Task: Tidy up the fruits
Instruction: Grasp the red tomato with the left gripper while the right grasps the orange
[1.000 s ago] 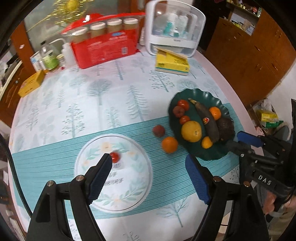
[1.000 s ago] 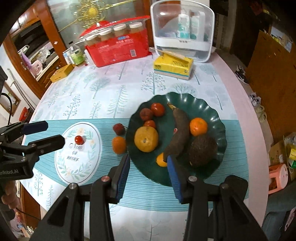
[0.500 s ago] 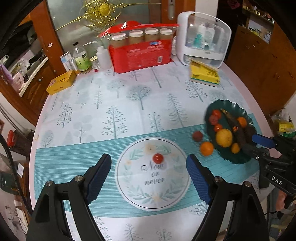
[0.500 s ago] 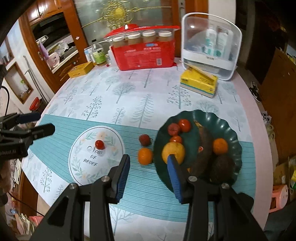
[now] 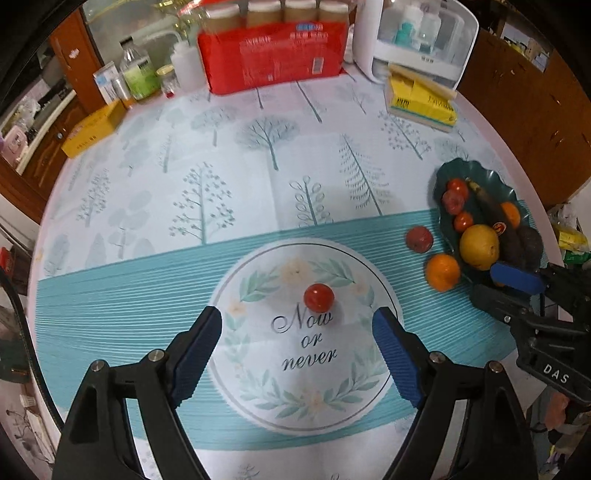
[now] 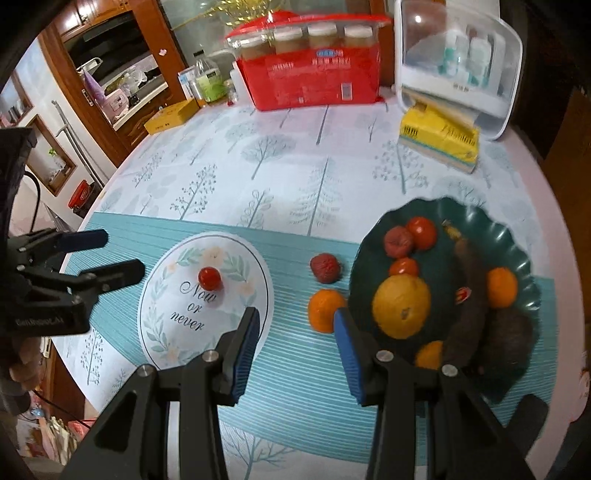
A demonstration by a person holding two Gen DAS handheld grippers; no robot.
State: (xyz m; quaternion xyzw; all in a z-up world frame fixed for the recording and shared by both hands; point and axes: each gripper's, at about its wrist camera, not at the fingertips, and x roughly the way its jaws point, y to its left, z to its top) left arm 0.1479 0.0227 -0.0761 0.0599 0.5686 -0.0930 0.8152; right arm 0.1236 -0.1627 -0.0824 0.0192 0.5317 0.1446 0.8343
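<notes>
A small red tomato [image 5: 318, 297] [image 6: 209, 278] lies on the round "Now or never" mat [image 5: 306, 369] [image 6: 173, 321]. My left gripper [image 5: 297, 350] is open and empty, just short of the tomato; it also shows in the right wrist view [image 6: 110, 254]. A dark green plate [image 5: 476, 173] [image 6: 513, 236] at the right holds several fruits, among them a yellow one [image 6: 402, 306] and a dark banana [image 6: 467, 306]. An orange [image 5: 442, 272] [image 6: 325, 309] and a dark red fruit [image 5: 419, 239] [image 6: 325, 268] lie on the cloth left of the plate. My right gripper [image 6: 295, 343] is open and empty, close to the orange.
At the back stand a red pack of jars [image 5: 273, 55], a white clear-front box [image 5: 417, 33], a yellow tissue pack [image 5: 421, 99], bottles [image 5: 136, 74] and a yellow box [image 5: 92, 127]. The round table's edge [image 5: 517, 147] curves along the right.
My left gripper has dropped and moved forward toward the tomato on the mat. My right gripper has shifted left and lower, from over the plate toward the loose orange.
</notes>
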